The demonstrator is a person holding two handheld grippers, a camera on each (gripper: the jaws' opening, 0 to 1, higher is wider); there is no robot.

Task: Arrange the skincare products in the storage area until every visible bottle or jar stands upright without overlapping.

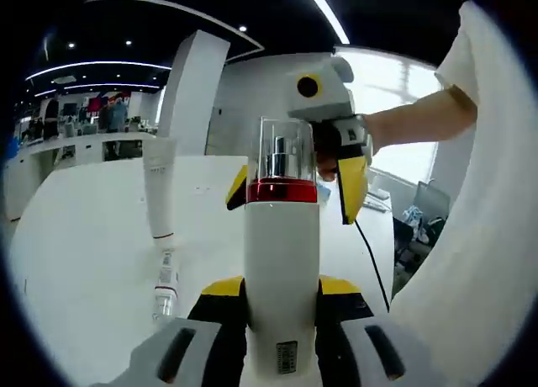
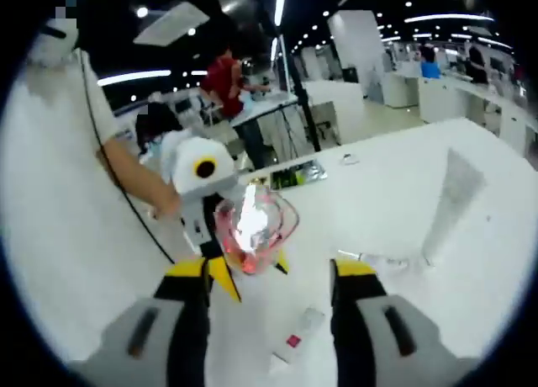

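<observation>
The left gripper (image 1: 282, 299) is clenched around a white bottle (image 1: 282, 278), which runs straight out along the jaws, its red collar and clear cap (image 1: 284, 156) pointing away. A small label near its base is unreadable. The right gripper (image 2: 273, 278) hangs spread, holding nothing. On the table (image 1: 92, 244) a white tube (image 1: 160, 193) stands upright beside a small bottle (image 1: 165, 282) lying flat

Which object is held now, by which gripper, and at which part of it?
The left gripper holds the white pump bottle by its lower body, jaws on both sides. The right gripper is open and holds nothing.
</observation>
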